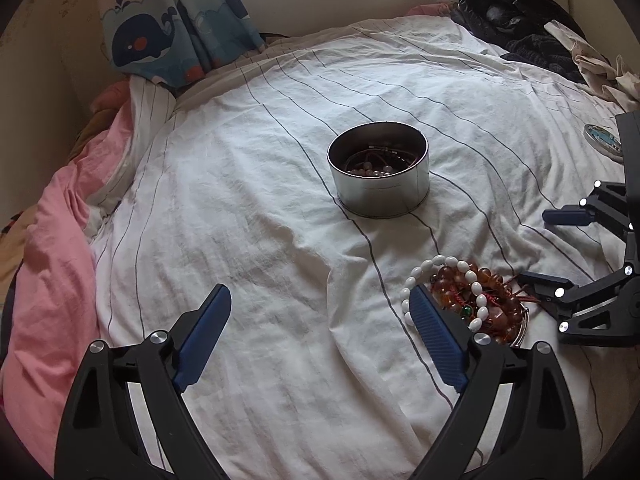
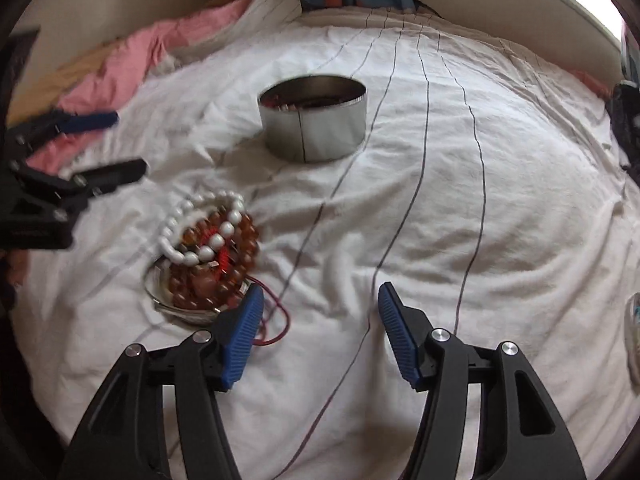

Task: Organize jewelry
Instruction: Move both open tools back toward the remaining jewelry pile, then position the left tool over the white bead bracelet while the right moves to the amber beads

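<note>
A round silver tin (image 1: pixel 379 171) stands open on the white striped bedsheet with beads and cords inside; it also shows in the right wrist view (image 2: pixel 314 118). A pile of jewelry (image 1: pixel 476 298) lies near me: a white bead bracelet (image 1: pixel 452 264) over amber bead strings, on a small glass dish (image 2: pixel 180 310). The pile (image 2: pixel 212 244) has a red cord trailing out. My left gripper (image 1: pixel 320 300) is open and empty, its right finger beside the pile. My right gripper (image 2: pixel 320 300) is open and empty, its left finger at the dish's edge.
Pink bedding (image 1: pixel 60 248) is bunched along the left edge of the bed. A whale-print curtain (image 1: pixel 168 20) hangs at the back. Dark clothes (image 1: pixel 516 12) lie at the far right. A small round tin lid (image 1: pixel 604 138) lies on the sheet at the right.
</note>
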Available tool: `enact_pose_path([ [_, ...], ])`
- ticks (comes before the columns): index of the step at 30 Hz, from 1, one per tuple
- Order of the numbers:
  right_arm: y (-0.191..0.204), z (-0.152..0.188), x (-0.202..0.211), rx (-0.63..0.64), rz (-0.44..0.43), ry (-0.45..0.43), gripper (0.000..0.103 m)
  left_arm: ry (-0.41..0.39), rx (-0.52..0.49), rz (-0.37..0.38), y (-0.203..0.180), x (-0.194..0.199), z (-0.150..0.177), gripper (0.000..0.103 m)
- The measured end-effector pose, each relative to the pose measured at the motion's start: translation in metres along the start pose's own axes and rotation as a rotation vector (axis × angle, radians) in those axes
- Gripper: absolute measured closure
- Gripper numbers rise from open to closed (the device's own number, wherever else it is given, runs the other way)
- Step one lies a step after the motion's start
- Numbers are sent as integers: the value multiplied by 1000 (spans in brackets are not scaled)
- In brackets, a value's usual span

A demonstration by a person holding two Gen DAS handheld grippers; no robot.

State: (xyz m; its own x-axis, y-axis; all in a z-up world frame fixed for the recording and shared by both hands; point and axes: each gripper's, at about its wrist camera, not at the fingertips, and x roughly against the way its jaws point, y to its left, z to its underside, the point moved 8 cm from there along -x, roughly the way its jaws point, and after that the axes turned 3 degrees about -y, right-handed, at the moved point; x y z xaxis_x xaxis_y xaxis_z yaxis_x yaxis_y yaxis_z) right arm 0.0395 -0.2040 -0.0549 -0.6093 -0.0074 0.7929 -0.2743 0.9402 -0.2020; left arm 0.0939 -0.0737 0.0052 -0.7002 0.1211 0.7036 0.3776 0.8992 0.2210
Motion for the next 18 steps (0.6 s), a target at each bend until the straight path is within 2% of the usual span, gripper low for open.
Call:
enact_pose_path([
  [2,-10,-2,2,-6,84,-21,33,-1,-3,3,-2,-1,-1,16],
  [4,-38,-3,7,-38,242,-38,34,-4,-11,0,-3,0,-1,16],
  [5,-53,-2,7,-62,294,-36,34,-5,-15,0,-4,0,-1,16],
  [7,-77,1,14,-141,322,-44,34,-5,-18,3,-4,0,-2,16],
  [8,-80,-1,20,-180,276,-74,34,-5,-19,6,-4,0,-2,16],
  [11,-58,-19,38,-240,-17,-190,33,-10,-31,19,-7,0,-1,16],
  [12,-43,-23,37,-233,-113,-193,33,-10,-42,22,-9,-1,-1,16],
  [13,-30,-25,35,-210,-162,-180,33,-9,-55,22,-12,-2,0,16],
  [18,17,-29,16,-85,-158,-121,33,14,-142,-31,-22,-12,6,16],
])
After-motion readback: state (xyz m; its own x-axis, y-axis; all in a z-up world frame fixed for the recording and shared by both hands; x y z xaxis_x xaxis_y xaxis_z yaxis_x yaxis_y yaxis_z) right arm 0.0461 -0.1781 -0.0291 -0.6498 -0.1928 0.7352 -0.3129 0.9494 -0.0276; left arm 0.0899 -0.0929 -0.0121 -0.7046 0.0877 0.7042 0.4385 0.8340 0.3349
